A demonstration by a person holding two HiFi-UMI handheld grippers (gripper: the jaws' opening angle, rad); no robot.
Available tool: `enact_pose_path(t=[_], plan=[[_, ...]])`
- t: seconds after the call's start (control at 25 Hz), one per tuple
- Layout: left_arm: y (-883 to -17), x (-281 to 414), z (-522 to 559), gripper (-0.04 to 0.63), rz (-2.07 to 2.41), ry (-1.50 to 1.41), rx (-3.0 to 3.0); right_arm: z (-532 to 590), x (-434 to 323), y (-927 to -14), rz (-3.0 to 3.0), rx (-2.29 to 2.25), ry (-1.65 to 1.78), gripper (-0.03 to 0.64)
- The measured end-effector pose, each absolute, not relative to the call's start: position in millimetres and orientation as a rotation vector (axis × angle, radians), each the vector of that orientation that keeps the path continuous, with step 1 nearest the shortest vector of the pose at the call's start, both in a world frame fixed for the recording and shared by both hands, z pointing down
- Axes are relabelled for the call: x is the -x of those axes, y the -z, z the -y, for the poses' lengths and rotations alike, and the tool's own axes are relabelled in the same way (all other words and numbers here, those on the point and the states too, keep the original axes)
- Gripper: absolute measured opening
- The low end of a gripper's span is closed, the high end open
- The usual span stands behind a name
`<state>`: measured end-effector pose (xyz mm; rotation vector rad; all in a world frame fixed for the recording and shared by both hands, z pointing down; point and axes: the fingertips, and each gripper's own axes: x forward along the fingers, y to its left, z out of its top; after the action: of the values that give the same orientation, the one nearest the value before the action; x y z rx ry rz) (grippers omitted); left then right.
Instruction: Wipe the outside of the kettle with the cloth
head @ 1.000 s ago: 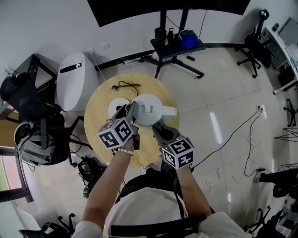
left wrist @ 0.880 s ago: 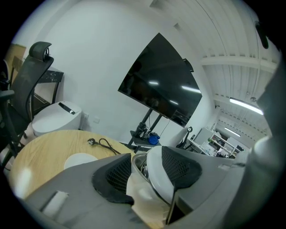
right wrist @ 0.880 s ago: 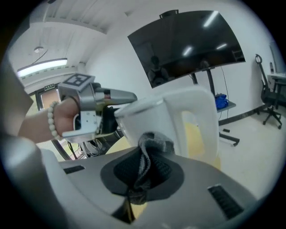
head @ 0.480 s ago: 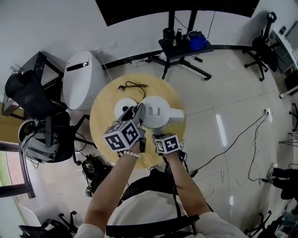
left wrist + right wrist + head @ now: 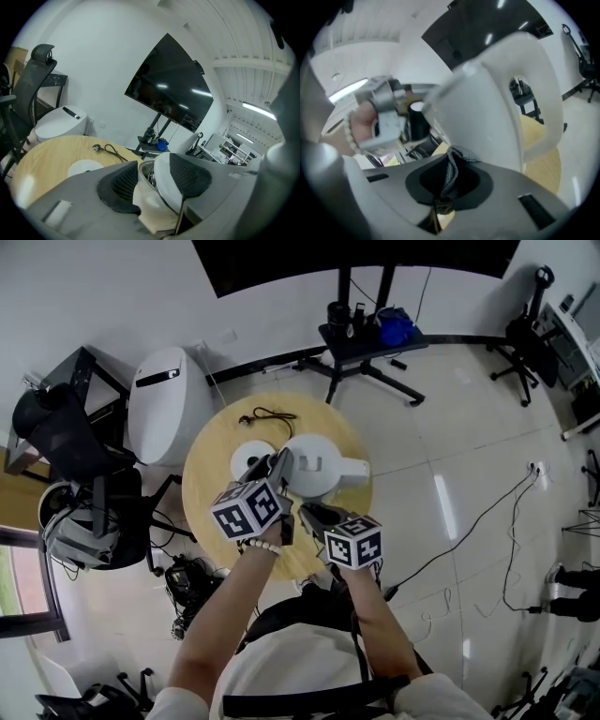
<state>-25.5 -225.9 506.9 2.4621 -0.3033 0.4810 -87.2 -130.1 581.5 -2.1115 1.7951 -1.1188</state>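
Clamping down on the kettle [image 5: 314, 463] at its top edge, your left gripper [image 5: 152, 176] has its jaws closed on it. The white shell and a strip of steel rim show between the two dark pads. The kettle stands upright on the round wooden counter [image 5: 202, 465], off its white base [image 5: 244, 457] and just beside it, on the base's right in the head view. The handle [image 5: 543, 93] points away from the left gripper.

Now your right gripper [image 5: 448, 187]: its jaws are together, pinching the grey cloth [image 5: 451, 169], and a small fold of cloth stands up out of them. That fold sits right at the kettle's white side, low down and next to the handle. Whether it is actually pressing on the wall is hard to tell from here. In the head view this gripper comes at the kettle from your near side, with the left one on the kettle's left flank.

The right gripper view also catches your left hand [image 5: 361, 124] with its bead bracelet [image 5: 251, 546], off to the left of the kettle.

At the far edge of the counter a black power cord [image 5: 267, 414] lies loose, well apart from the kettle. A white rounded appliance [image 5: 159, 404] stands on the floor beside the counter.
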Motion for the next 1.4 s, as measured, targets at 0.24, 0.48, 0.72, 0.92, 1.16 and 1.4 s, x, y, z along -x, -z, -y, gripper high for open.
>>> enact_pose_path(t=[0.24,0.48,0.72,0.92,1.16,1.4], plan=[[-506.3,26.1,226.0,0.212,0.325,-0.478,-2.459,135.9,89.0,-524.5,-1.821,2.040,0.887,0.031],[-506.8,26.8,226.8,0.212,0.334,-0.481,-2.456,153.0,96.7,-532.4,-1.798,1.927,0.787,0.031],[-507.0,28.5,223.5,0.212,0.334,-0.482,-2.455,182.1,107.8,-611.2,-1.714,1.915,1.029,0.031],[-506.5,30.9,222.4,0.212,0.337,-0.479,-2.455,177.9,103.4,-694.0,-1.436,1.842,1.354,0.031],[-507.5,28.0,220.4,0.212,0.332,-0.481,-2.460,167.8,96.2,-687.2,-1.387,1.830,1.343,0.031],[-509.1,22.9,222.0,0.212,0.323,-0.491,-2.462,157.9,89.3,-576.6,-1.548,1.823,1.033,0.031]])
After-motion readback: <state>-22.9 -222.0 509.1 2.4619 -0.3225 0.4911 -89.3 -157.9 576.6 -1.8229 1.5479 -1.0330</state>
